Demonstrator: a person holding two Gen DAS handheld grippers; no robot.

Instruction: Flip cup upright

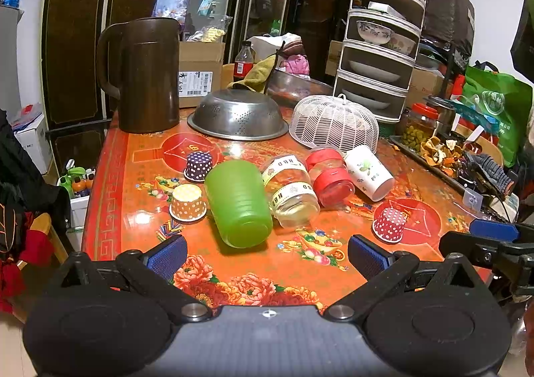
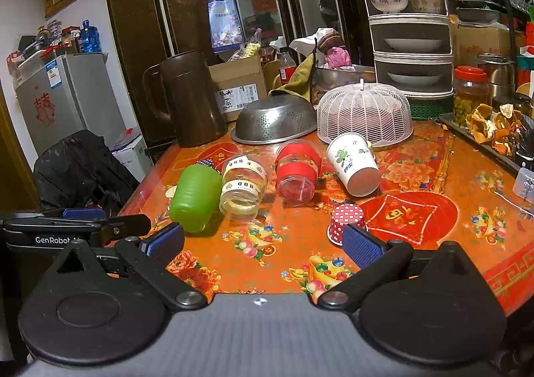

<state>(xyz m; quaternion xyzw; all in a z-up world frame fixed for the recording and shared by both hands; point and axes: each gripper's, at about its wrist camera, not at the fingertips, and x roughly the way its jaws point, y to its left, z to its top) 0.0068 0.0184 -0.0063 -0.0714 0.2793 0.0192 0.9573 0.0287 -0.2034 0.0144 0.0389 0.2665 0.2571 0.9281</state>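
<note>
- Pitcher (image 1: 147,74), brown and upright, stands at the far left of the table (image 1: 110,183), with a colander (image 1: 237,116) upside down beside it and a white mesh cover (image 1: 334,123) further right.
- Purple dotted paper cup (image 1: 199,166) and yellow dotted one (image 1: 188,202) sit mouth-down just left of the green cup.
- Green cup (image 1: 237,202) lies on its side, base toward the left-wrist camera, touching the clear cup to its right.
- Clear cup (image 1: 291,191) with printed bands lies on its side, and the red-banded cup (image 1: 328,176) lies next to it the same way.
- White cup (image 1: 368,172) with a leaf print lies tipped over beside the red-banded one, near the mesh cover.
- Red dotted paper cup (image 1: 389,224) sits mouth-down, apart from the row, near the table's front right.
- Left gripper (image 1: 267,256) hangs over the near table edge, fingers spread wide and empty, short of the green cup.
- Right gripper (image 2: 263,240) is likewise wide apart and holding nothing; its right pad (image 2: 362,245) is just in front of the red dotted cup.
</note>
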